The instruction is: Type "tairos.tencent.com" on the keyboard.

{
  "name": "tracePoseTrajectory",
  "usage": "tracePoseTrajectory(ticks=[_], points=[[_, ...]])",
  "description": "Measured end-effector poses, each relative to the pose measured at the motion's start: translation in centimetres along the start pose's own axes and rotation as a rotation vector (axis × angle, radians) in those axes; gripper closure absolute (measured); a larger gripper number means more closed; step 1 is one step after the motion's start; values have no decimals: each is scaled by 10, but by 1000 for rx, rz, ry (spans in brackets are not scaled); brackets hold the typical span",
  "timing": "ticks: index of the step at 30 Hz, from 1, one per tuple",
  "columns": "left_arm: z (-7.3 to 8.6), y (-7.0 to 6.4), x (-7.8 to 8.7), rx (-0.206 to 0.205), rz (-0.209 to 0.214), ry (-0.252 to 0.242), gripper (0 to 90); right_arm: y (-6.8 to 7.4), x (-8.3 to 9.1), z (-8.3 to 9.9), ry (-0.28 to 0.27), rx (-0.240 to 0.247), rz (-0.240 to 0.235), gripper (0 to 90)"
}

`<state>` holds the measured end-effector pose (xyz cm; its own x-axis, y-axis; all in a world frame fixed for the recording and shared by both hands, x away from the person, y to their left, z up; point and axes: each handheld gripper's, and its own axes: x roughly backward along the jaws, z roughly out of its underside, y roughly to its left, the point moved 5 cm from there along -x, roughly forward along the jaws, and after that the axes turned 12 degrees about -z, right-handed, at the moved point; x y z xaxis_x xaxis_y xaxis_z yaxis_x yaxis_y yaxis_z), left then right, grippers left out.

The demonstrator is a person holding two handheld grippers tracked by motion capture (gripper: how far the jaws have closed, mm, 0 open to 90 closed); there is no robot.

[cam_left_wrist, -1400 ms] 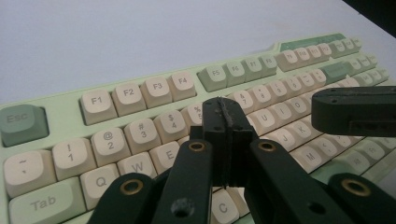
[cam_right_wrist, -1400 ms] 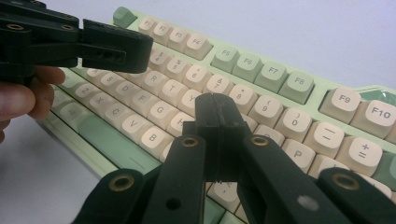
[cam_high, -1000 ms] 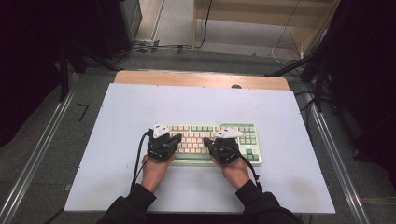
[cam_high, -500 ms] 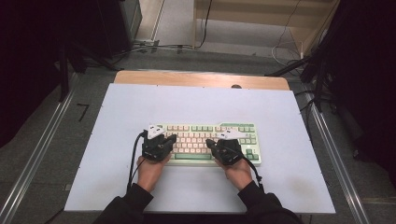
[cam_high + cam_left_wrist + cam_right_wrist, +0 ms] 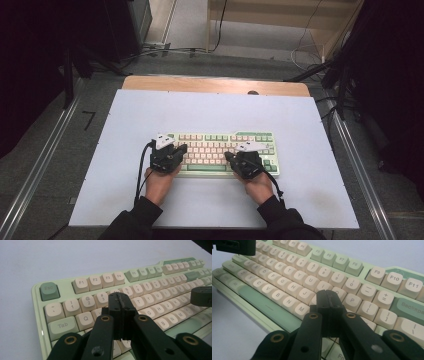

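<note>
A pale green keyboard (image 5: pixel 225 145) with cream and green keys lies flat near the middle of the white table. My left gripper (image 5: pixel 177 149) hovers over its left end, jaws shut with nothing between them. In the left gripper view the shut tips (image 5: pixel 119 298) sit above the W and E keys of the keyboard (image 5: pixel 82 282). My right gripper (image 5: pixel 231 156) is over the right half, shut and empty. Its tips (image 5: pixel 327 295) hang above the K and L keys of the keyboard (image 5: pixel 352 272). The other gripper's black jaw shows at the top left of the right gripper view.
The white table top (image 5: pixel 210 112) has bare room on all sides of the keyboard. A wooden strip (image 5: pixel 215 84) runs along its far edge. Metal rails (image 5: pixel 45 160) flank the table, and cables lie on the floor beyond.
Both hands have slid slightly toward the person along the keyboard's near rows. The keyboard has stayed where it was.
</note>
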<state>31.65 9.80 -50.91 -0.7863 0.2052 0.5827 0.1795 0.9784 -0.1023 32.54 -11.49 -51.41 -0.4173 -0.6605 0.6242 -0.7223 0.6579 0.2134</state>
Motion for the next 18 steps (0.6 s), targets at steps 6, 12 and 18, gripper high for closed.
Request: tracePoseTrajectory(ticks=[6,12,18], points=[[0,2,0,0,-1,0,900,-4,3,3,3,-8,11,874],[0,3,0,6,-5,1,900,-5,3,8,20,-6,13,874],[1,4,1,14,4,7,900,-5,1,12,31,-3,18,875]])
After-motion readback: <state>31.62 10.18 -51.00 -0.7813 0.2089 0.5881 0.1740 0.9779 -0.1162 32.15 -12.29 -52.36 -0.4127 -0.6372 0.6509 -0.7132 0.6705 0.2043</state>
